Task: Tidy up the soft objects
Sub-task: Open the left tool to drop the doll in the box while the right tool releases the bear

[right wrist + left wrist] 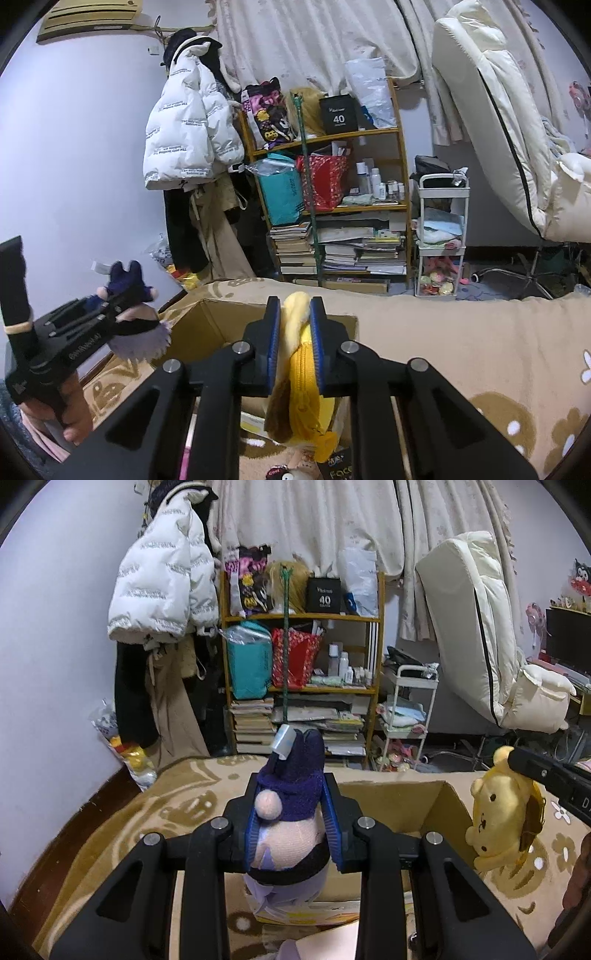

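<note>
My left gripper (291, 805) is shut on a purple-hooded plush doll (291, 812) with a pale face, held over the near left part of an open cardboard box (391, 805). The doll also shows in the right wrist view (129, 306), at the left. My right gripper (293, 332) is shut on a yellow plush dog (301, 376) with a zipper, held above the box (207, 325). The dog shows in the left wrist view (498, 812), hanging beside the box's right wall.
The box sits on a beige patterned blanket (147, 812) on a bed. Beyond the bed's far edge stand a cluttered wooden shelf (303, 657), a white cart (410, 716) and hanging coats (162, 590). More small plush items (295, 470) lie near the bottom edge.
</note>
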The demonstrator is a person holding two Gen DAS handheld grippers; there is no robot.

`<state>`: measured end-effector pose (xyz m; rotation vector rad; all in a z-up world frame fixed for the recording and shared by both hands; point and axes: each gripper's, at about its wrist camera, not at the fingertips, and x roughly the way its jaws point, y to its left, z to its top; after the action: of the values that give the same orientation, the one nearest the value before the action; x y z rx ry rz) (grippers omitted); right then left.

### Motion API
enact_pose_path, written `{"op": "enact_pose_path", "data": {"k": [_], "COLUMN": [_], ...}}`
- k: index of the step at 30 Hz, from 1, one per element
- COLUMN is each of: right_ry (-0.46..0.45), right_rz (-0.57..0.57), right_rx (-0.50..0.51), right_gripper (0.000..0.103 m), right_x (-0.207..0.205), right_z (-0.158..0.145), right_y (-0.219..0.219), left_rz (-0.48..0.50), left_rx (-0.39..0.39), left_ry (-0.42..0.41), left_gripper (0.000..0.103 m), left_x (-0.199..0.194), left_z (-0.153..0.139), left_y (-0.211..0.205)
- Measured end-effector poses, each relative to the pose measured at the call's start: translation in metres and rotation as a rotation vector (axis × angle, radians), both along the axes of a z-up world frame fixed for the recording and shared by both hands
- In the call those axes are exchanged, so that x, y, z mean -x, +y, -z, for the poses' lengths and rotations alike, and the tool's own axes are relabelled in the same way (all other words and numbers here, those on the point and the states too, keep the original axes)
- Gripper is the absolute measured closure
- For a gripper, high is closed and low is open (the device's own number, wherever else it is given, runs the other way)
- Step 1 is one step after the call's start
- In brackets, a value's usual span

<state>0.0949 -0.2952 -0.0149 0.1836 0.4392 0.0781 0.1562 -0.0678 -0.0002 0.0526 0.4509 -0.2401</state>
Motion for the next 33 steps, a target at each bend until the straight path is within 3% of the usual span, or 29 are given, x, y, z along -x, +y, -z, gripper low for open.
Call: {"op": "enact_pose_path", "data": {"k": [5,13,16,17,24,25,27,30,32,33], "right_ry": [0.002,0.052,0.082,0.088,0.123,0.134,0.148,0.159,0.159,0.158], "right_rz": [-0.008,-0.034,-0.04,-0.042,-0.057,-0.064,-0.072,-0.081,-0.072,-0.065], "right_rx": [-0.002,-0.015,-0.041,-0.048,-0.044,-0.04,-0.04,-0.049,-0.044,-0.037], "right_gripper": [0.089,0.091,0.091,0.091,0.091,0.091,0.09,0.077,0.056,0.052], "right_x": [-0.019,-0.039,-0.041,-0.041,-0.038,-0.038,-0.036,-0.031,-0.026,-0.024], "right_z": [0.001,0.015,0.021,0.023,0.03,0.03,0.032,0.035,0.036,0.036], "right_y": [0.003,0.005,0.003,0.002,0.004,0.004,0.005,0.004,0.005,0.006], "left_rz": [0.036,0.029,0.02,0.021,0.001,-0.004,-0.01,-0.008,-0.003,-0.005], "left_rx": [-0.001,-0.057,-0.046,-0.035,-0.026,-0.031,-0.038,-0.056,-0.069,-0.071], "left_ry": [0.073,0.069,0.093,0.098,0.101,0.095,0.072,0.054,0.058,0.059], "left_gripper": [0.073,0.071,0.06,0.05,0.043,0.041,0.026,0.024,0.02,0.016], "left_x": [-0.013,-0.015,-0.019,-0.02,-0.017,-0.014,-0.008,-0.002,0.002,0.004], "left_z": [0.017,0.028,0.032,0.033,0.032,0.031,0.03,0.027,0.026,0.026], "left_y": [-0.009,-0.017,-0.01,-0.008,0.0,0.002,0.003,0.003,0.003,0.003]}}
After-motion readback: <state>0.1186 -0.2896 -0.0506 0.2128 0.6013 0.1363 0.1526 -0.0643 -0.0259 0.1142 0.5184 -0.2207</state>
